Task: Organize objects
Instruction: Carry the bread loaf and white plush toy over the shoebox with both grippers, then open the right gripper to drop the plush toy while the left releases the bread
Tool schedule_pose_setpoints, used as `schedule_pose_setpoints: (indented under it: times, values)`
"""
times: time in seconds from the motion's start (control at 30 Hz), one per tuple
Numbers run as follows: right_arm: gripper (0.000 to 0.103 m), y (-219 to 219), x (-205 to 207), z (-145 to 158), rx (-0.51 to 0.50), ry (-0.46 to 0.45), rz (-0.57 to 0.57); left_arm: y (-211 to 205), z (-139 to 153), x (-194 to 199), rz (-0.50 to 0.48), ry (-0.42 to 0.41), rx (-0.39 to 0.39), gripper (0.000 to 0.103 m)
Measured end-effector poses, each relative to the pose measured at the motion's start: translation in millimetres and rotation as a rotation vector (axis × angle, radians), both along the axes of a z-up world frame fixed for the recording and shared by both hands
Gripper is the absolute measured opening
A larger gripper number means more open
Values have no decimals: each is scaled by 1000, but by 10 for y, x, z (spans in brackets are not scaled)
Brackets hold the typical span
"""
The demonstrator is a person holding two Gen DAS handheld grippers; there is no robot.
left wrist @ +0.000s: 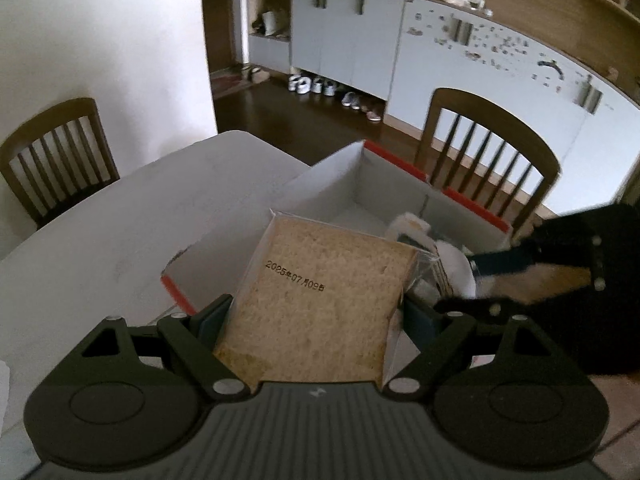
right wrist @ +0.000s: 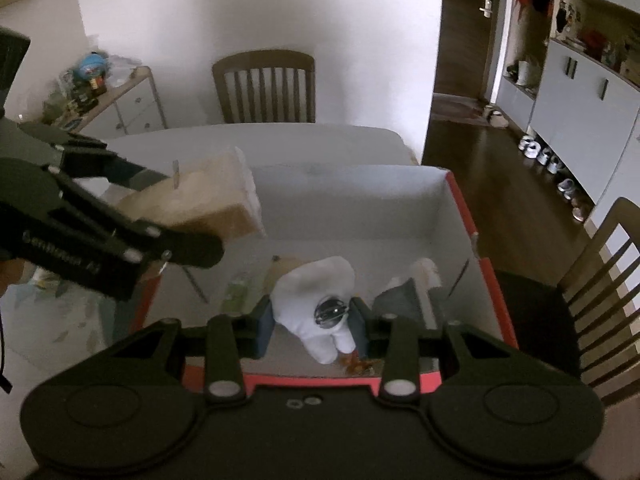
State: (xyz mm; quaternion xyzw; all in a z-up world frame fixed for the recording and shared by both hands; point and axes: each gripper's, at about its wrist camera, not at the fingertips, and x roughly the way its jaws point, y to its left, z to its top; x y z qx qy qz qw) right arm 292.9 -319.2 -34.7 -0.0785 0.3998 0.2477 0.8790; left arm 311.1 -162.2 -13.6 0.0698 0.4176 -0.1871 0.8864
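Note:
My left gripper is shut on a wrapped slice of bread with a printed date, held above the near-left edge of an open white box with red rims. The right wrist view shows that bread in the left gripper over the box's left wall. My right gripper is shut on a white plush toy with a shiny metal ring, held inside the box. The right gripper also shows in the left wrist view, with the toy.
The box sits on a white table. Small packets and a grey item lie on the box floor. Wooden chairs stand around the table. White cabinets and shoes line the far wall.

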Motion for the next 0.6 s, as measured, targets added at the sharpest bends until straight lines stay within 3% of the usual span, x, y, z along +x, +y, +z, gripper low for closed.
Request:
schedule_pose_setpoints:
  times: [0.27,0.6]
  values:
    - [38,-29,200,-231,-17,26,-13,-248,-284,361,73,32,43,88]
    - [38,96,329,-517,-58,101,15,-435,-603,603,91,80,116,88]
